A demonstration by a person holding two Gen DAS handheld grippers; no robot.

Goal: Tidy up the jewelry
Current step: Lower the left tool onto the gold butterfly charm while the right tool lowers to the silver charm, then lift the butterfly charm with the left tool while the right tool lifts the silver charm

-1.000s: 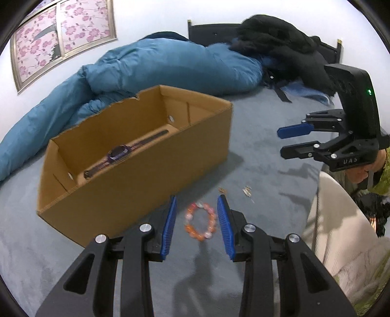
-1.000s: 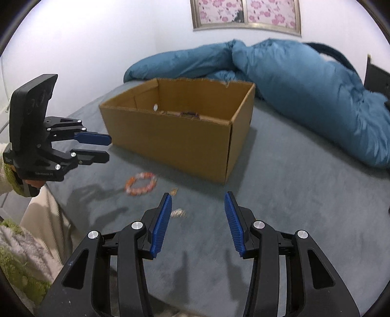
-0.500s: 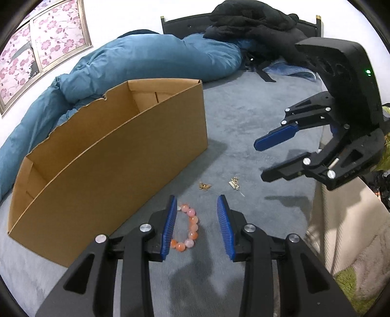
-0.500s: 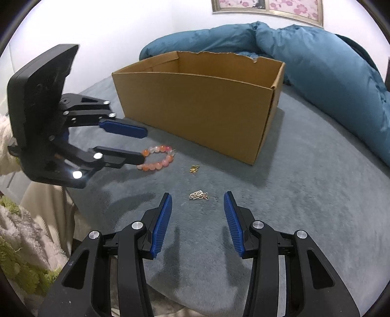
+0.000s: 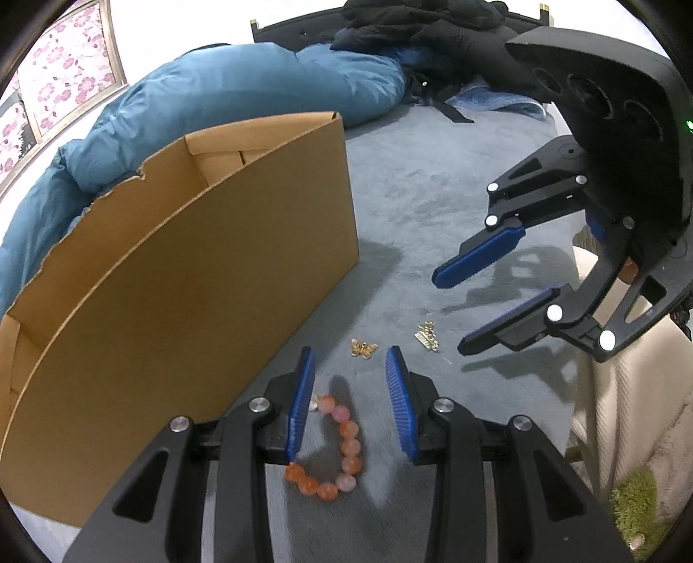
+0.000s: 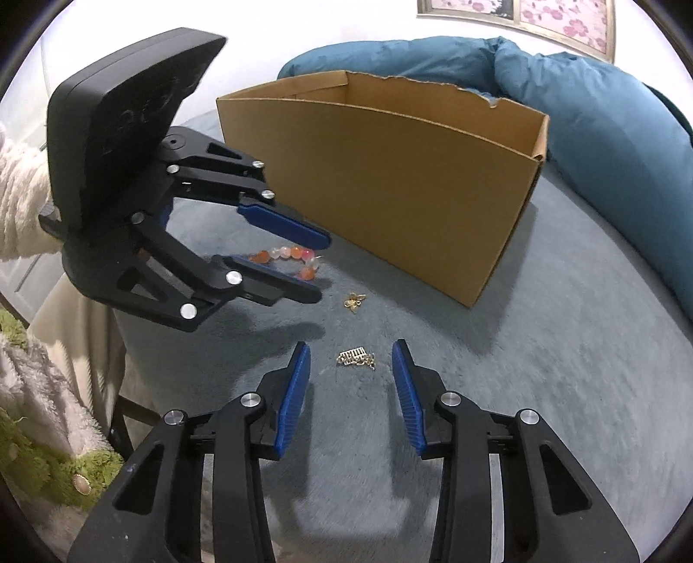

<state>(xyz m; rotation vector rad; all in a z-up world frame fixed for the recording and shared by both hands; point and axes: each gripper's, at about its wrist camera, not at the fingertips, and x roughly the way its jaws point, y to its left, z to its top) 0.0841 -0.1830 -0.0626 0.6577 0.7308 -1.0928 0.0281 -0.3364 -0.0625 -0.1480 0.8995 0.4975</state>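
An orange and pink bead bracelet [image 5: 342, 441] lies on the grey bed cover beside the open cardboard box [image 5: 182, 277]. My left gripper [image 5: 351, 359] is open and low over it, the beads between its fingers. A gold butterfly piece [image 5: 364, 347] and a small gold chain piece [image 5: 427, 337] lie just beyond. My right gripper [image 6: 351, 348] is open, with the gold chain piece [image 6: 356, 358] between its fingertips. In the right wrist view the left gripper [image 6: 322, 268] straddles the bracelet [image 6: 288, 256], with the butterfly [image 6: 354, 300] nearby.
A blue duvet [image 5: 208, 108] is heaped behind the box [image 6: 390, 182]. Dark clothes [image 5: 433, 30] lie at the headboard. The bed edge, a cream fabric [image 5: 628, 415] and green rug [image 5: 641, 511] are at the right.
Both grippers have come down closer to the bed cover. The left one has moved over the bracelet, and the right one has closed in on the gold chain piece. Both stay open.
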